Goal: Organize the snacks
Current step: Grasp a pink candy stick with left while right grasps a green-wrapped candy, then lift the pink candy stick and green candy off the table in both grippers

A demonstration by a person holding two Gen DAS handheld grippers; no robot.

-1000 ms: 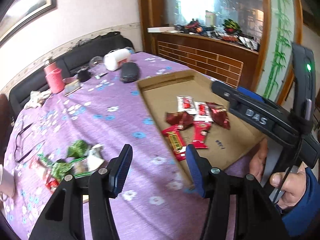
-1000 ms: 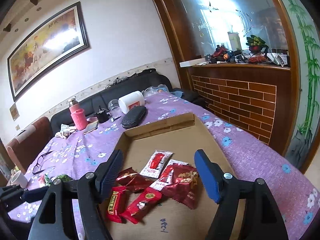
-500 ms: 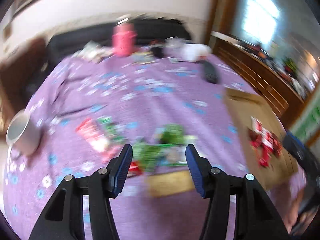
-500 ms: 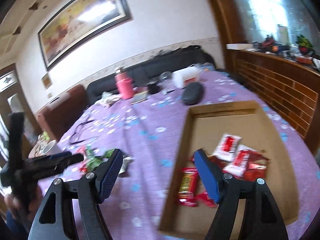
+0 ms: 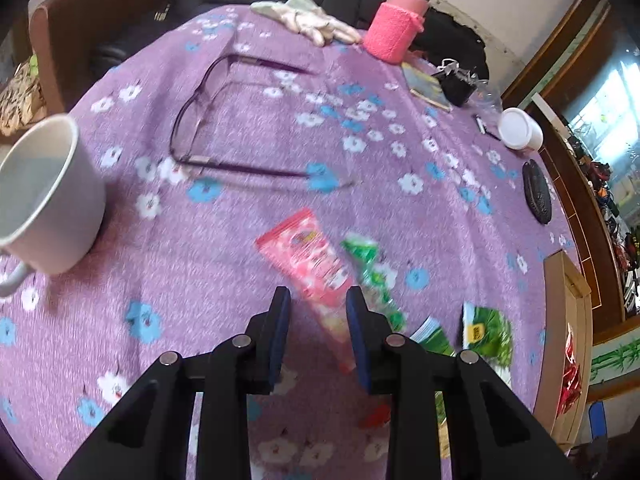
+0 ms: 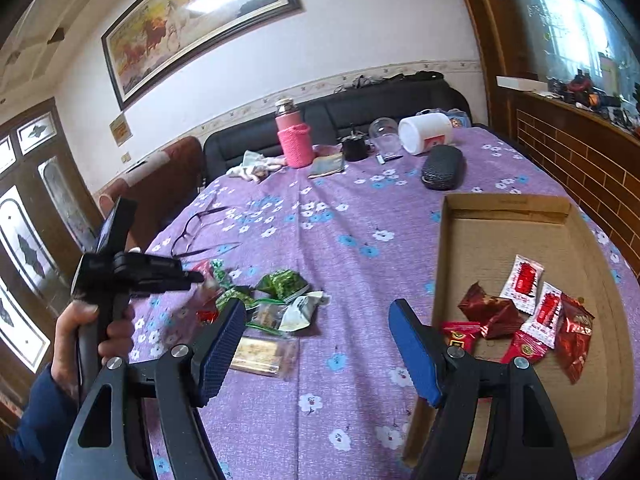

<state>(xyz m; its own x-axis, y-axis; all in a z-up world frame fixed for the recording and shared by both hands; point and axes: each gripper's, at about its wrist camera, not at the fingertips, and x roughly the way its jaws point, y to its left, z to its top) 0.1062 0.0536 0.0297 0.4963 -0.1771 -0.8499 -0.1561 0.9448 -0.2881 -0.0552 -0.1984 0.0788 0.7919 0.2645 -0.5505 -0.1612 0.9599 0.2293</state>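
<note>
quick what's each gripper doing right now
left gripper: closing around the pink snack packet, not gripping yet
right gripper: open, empty

We are in a home's living or dining room: a desk (image 6: 360,248) under a purple flowered cloth stands against a black sofa (image 6: 332,120), and a long framed painting (image 6: 200,12) of horses hangs on the pale wall above. We see household odds and ends on the cloth, namely glasses (image 5: 208,120), a mug (image 5: 44,196), a pink flask (image 6: 294,136), gloves (image 5: 308,20), a glasses case (image 6: 443,168) and snack packets (image 6: 280,300). We also see a wood-framed glass partition over a brick-patterned ledge (image 6: 580,152) crowded with trinkets, and a dark door (image 6: 32,216) with patterned glass panes.
</note>
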